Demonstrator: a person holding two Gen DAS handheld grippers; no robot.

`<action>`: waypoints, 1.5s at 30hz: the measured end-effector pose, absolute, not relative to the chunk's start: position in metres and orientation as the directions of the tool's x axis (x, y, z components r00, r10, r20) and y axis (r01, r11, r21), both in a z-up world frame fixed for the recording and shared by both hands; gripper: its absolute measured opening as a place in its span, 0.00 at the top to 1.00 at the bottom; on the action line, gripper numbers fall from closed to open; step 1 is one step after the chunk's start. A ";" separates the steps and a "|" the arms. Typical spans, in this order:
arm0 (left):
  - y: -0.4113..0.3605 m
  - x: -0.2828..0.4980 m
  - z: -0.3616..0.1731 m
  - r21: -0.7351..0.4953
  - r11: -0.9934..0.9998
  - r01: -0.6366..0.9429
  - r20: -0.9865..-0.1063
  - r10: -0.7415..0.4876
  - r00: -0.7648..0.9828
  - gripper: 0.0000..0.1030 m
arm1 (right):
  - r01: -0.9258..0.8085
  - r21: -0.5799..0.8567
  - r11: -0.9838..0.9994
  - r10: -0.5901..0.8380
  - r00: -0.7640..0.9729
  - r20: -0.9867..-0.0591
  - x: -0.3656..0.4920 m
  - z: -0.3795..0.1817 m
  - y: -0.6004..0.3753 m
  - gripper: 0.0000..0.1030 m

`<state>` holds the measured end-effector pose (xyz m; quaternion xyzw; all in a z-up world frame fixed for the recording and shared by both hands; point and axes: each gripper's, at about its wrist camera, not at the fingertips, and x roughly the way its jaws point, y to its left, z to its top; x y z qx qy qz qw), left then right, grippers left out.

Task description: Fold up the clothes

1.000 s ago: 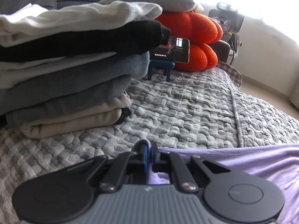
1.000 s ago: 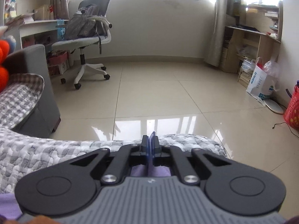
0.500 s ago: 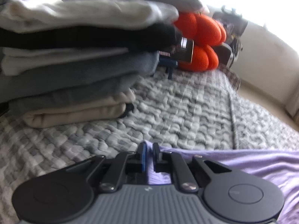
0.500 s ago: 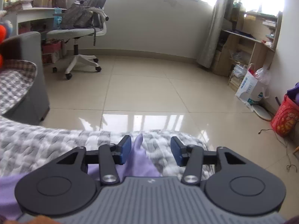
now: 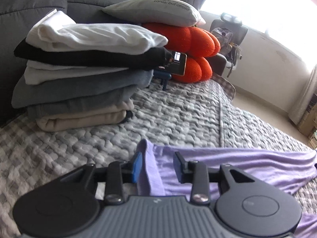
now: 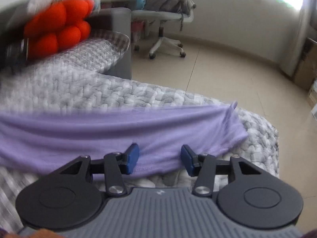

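Observation:
A lilac garment (image 5: 247, 164) lies spread across the grey quilted sofa cover (image 5: 178, 119). My left gripper (image 5: 157, 168) is open just above its near left corner, and a raised fold of the cloth stands between the blue pads. In the right wrist view the same lilac garment (image 6: 118, 132) stretches as a wide band across the cover. My right gripper (image 6: 159, 159) is open over its near hem, with nothing pinched. A stack of folded clothes (image 5: 83, 75) in white, black, grey and beige stands at the back left.
Orange plush cushions (image 5: 196, 53) and a grey pillow (image 5: 154, 10) sit behind the stack, beside a phone (image 5: 178, 63) on a small blue stand. The sofa edge (image 6: 271, 138) drops to a tiled floor (image 6: 227, 79) with an office chair (image 6: 166, 19).
Both grippers have opened and let go of the lilac garment, the right one first. The right gripper has pulled back and swung left, so the garment now lies ahead of it.

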<state>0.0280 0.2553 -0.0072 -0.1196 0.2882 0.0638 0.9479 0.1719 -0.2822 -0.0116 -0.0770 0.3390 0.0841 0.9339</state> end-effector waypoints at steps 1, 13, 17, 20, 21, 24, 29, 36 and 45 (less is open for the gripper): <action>0.256 0.026 -0.009 -0.190 0.963 -0.190 -0.567 0.051 0.822 0.66 | -0.196 -0.065 0.978 0.107 0.749 -0.654 0.173 -0.010 -0.288 0.46; 0.265 0.020 -0.019 -0.253 0.950 -0.182 -0.598 -0.006 0.802 0.65 | 0.218 0.435 0.874 0.106 0.787 -0.608 0.175 -0.008 -0.410 0.52; 0.260 0.021 -0.016 -0.243 0.954 -0.178 -0.601 -0.003 0.799 0.65 | 0.235 0.423 0.875 0.078 0.795 -0.602 0.196 -0.011 -0.409 0.77; 0.259 0.024 -0.016 -0.238 0.954 -0.181 -0.607 -0.001 0.795 0.65 | 0.210 0.387 0.898 0.075 0.794 -0.603 0.208 -0.013 -0.394 0.90; 0.258 0.024 -0.016 -0.237 0.954 -0.182 -0.608 0.000 0.794 0.65 | 0.201 0.355 0.913 0.061 0.793 -0.606 0.212 -0.012 -0.387 0.97; 0.257 0.024 -0.016 -0.233 0.956 -0.181 -0.609 0.002 0.793 0.65 | 0.218 0.294 0.931 -0.001 0.805 -0.593 0.203 -0.007 -0.380 0.98; 0.257 0.026 -0.017 -0.232 0.957 -0.176 -0.621 -0.006 0.784 0.65 | 0.233 0.129 0.964 -0.122 0.816 -0.565 0.184 -0.002 -0.372 0.98; 0.259 0.024 -0.017 -0.227 0.958 -0.174 -0.629 -0.007 0.778 0.64 | 0.263 0.086 0.961 -0.158 0.776 -0.611 0.191 -0.022 -0.374 0.98; 0.263 0.016 -0.018 -0.238 0.952 -0.190 -0.643 -0.008 0.766 0.61 | 0.230 -0.105 0.968 -0.249 0.807 -0.535 0.176 0.001 -0.333 0.89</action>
